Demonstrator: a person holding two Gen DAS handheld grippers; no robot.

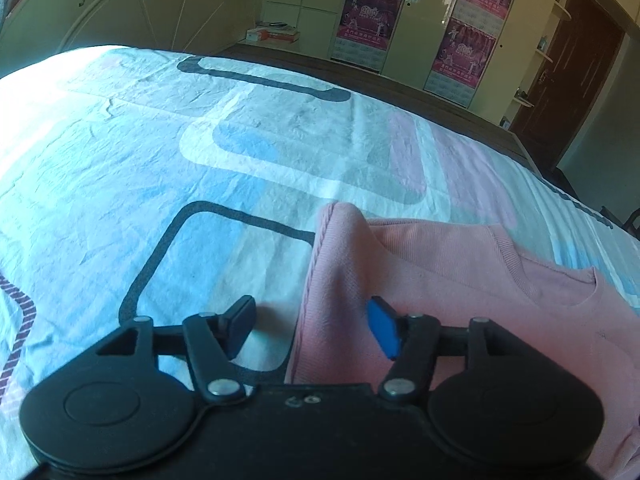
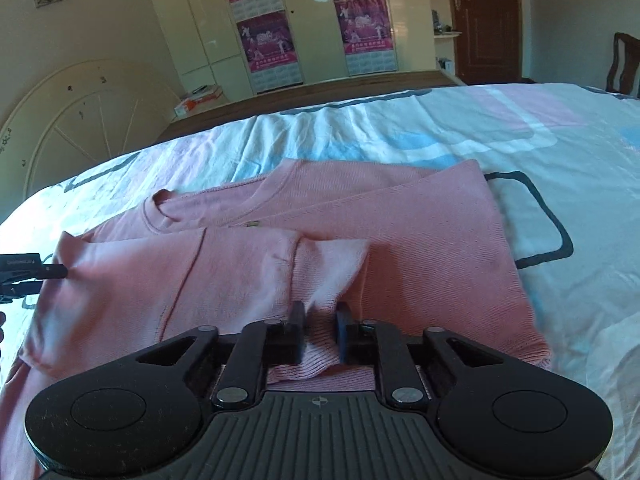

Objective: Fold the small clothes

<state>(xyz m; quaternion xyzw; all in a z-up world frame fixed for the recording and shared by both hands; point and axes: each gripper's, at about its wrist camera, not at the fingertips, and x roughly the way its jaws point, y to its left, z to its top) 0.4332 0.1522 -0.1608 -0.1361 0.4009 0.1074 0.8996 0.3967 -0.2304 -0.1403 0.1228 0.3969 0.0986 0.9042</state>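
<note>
The pink top (image 2: 400,240) lies on the patterned bedsheet (image 2: 500,132), partly folded: in the right wrist view its body spreads from about nine o'clock across to three o'clock, with the neckline (image 2: 160,204) up at ten o'clock and one sleeve (image 2: 248,264) laid across the front.

The right gripper (image 2: 319,334) sits at six o'clock in its own view. Its two fingers stand a narrow way apart, and the ribbed cuff (image 2: 320,280) of that sleeve runs down between them. The black pad (image 2: 298,332) and the blue pad (image 2: 342,334) sit against the bunched cloth on either side, so the jaws are clamped on the cuff (the fabric pinches in where it enters the gap and fans out beyond it).

The left gripper (image 1: 312,330) stands well apart, much wider than the right. In the left wrist view its black finger (image 1: 240,330) at seven o'clock hangs over bare sheet, just outside the stitched edge of the top, while its blue finger (image 1: 383,330) at five o'clock sits over the pink cloth. A raised fold of the top (image 1: 344,264) stands up between and just ahead of the fingers, toward twelve o'clock; neither pad presses on it. The same gripper's tip shows at nine o'clock in the right wrist view, just beside the garment's far end.

A cream wardrobe (image 2: 200,28) with pink posters (image 2: 268,44) stands beyond the bed.
</note>
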